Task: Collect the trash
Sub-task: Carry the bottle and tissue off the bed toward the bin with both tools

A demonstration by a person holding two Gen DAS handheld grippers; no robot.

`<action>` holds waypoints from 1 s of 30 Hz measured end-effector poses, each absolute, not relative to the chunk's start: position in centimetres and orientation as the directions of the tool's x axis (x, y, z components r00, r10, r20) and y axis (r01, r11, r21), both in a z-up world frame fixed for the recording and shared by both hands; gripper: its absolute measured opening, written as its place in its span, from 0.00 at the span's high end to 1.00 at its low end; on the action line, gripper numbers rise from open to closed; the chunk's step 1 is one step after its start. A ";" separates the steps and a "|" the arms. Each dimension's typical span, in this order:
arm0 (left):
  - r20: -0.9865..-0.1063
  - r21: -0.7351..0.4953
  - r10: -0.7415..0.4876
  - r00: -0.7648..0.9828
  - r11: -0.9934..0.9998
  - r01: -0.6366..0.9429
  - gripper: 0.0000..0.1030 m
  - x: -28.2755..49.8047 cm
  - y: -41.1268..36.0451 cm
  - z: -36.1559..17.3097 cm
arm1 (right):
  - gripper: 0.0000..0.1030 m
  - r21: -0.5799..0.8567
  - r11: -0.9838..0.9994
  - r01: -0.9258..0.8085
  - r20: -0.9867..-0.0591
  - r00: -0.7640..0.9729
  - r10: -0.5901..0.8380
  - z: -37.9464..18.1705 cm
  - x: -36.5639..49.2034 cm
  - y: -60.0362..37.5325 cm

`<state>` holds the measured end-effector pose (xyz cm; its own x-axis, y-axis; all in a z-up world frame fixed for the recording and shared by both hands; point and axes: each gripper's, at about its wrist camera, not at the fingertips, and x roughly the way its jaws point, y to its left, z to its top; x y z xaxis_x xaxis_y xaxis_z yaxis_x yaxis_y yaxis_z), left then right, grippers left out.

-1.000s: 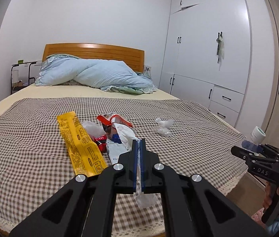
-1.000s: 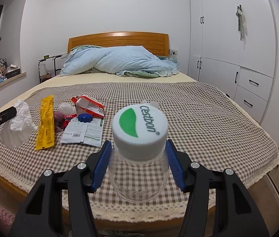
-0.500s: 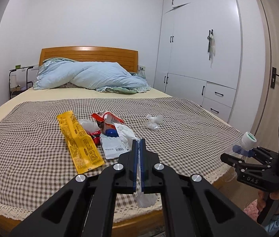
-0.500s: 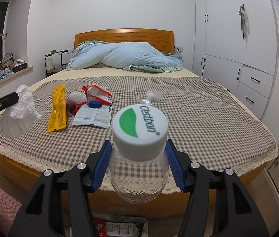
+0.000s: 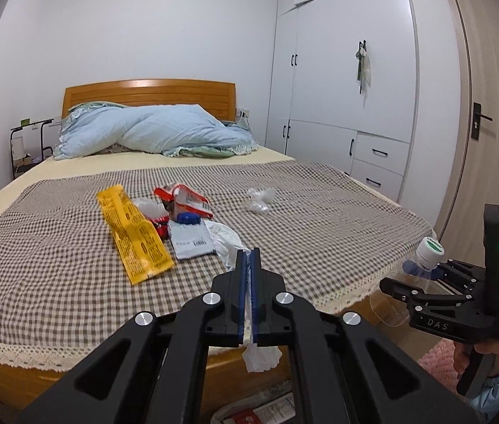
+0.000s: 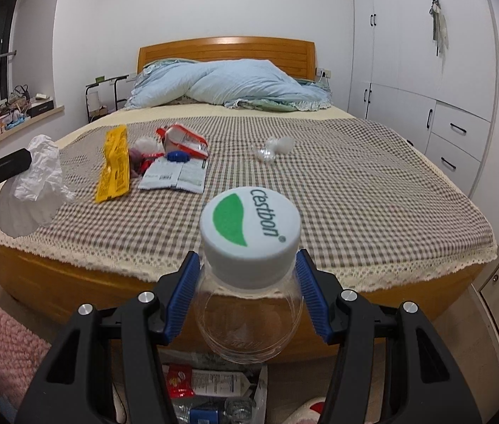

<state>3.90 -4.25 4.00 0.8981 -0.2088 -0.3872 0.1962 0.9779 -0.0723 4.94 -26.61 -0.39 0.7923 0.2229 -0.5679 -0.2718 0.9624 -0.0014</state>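
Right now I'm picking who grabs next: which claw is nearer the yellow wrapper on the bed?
Left. The left claw, shut on crumpled tissue, is just off the yellow wrapper; the right claw, holding the bottle, is farther right.

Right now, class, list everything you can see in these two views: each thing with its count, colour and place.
bed: 1, wood frame, checked cover, centre
quilt: 1, pale blue, at the headboard
yellow wrapper: 1, on the cover, left
red packet: 1, red and white, mid-cover
blue cap: 1, beside the red packet
white pouch: 1, right of the yellow wrapper
clear scraps: a small heap, right of the pile
wardrobe: 1, white, right wall
bin: 1, on the floor, holding trash
tissue: 1, white, in left gripper
bottle: 1, clear, white cap, in right gripper
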 end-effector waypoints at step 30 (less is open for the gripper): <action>-0.602 -0.110 -0.253 0.757 0.966 0.236 1.00 2.6 -5.8 -5.9 | 0.47 -0.001 0.934 -0.357 -0.758 0.610 0.232 -9.0 2.0 -24.2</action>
